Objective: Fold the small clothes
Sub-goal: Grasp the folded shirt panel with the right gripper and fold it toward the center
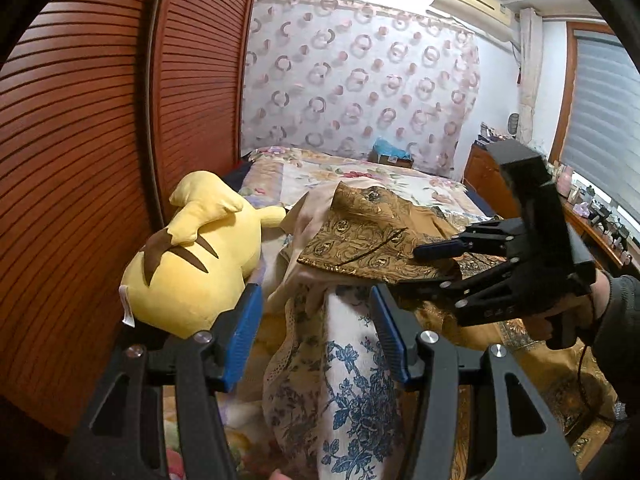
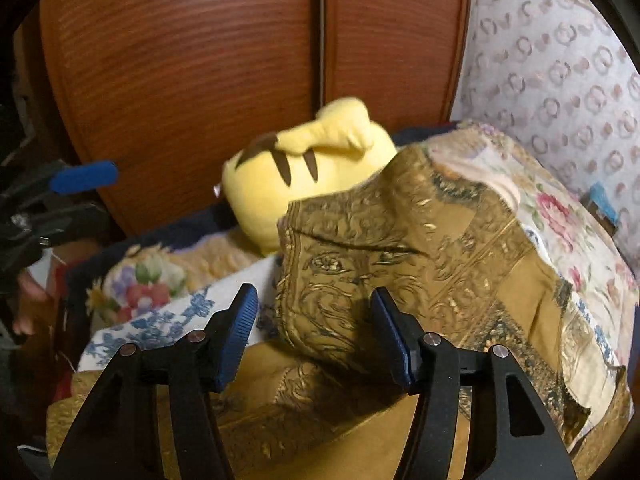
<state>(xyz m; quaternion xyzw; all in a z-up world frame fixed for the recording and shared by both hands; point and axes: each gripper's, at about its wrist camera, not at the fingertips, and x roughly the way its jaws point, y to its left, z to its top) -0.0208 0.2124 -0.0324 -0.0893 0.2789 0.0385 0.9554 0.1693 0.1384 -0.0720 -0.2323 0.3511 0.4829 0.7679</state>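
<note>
Both grippers open right now, nothing held. My left gripper (image 1: 316, 340) has its jaws spread either side of the blue-flowered white cloth (image 1: 344, 392), which hangs or drapes in a loose fold right in front of me; whether the pads touch it I can't tell. My right gripper (image 2: 314, 332) is also spread wide, pointed at the brown-gold patterned garment (image 2: 400, 240), which lies bunched up on the bed (image 2: 560, 208), with one flap raised and curled over. From the left view the right gripper sits at that garment's near edge, the cloth roughly between its fingers, not clamped as far as I can see. The yellow plush toy (image 1: 200, 256) sits just beside the pile, against the wooden wardrobe door (image 1: 80, 120). Handling guess: both fabrics look thin, light and limp, so they will sag and slide under their own drape; the brown one looks slightly sheeny, maybe slippery. I'd pinch at a hem or corner, single layer, not the bunched middle. Risk: grabbing two layers, or snagging the bed cover underneath.
</note>
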